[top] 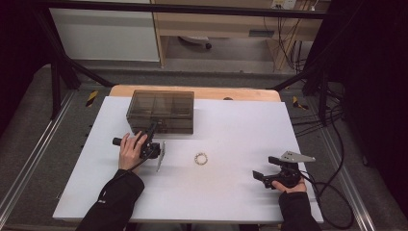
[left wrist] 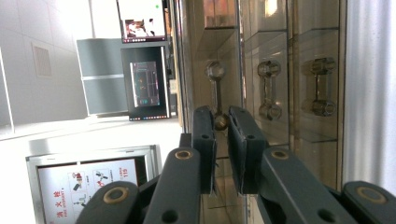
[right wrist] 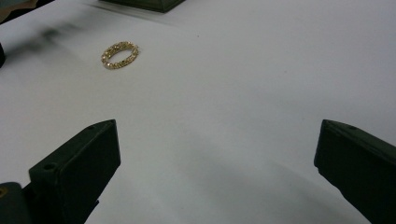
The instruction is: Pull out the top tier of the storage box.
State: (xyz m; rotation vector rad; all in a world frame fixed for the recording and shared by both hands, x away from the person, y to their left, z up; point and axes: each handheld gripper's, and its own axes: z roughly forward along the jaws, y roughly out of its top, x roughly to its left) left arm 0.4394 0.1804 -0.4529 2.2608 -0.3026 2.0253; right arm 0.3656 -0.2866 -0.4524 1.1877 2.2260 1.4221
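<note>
A person sits at a white table [top: 231, 192] holding a two-jaw gripper in each hand. At the far side of the table stands a smoky, see-through drawer box [top: 160, 111] with clear barbell-shaped handles on its front. The left gripper [top: 153, 129] reaches up to the box's front; in the left gripper view its black jaws are nearly pressed together, pinching the lower knob of one clear drawer handle [left wrist: 217, 98]. Two more handles [left wrist: 269, 89] sit beside it. Near the middle of the table, well apart from the box, lies a gold chain bracelet [top: 200, 158] in a small loop. The right gripper [top: 260, 177] rests low at the table's near right, its jaws spread wide and pointing toward the bracelet, holding nothing.
</note>
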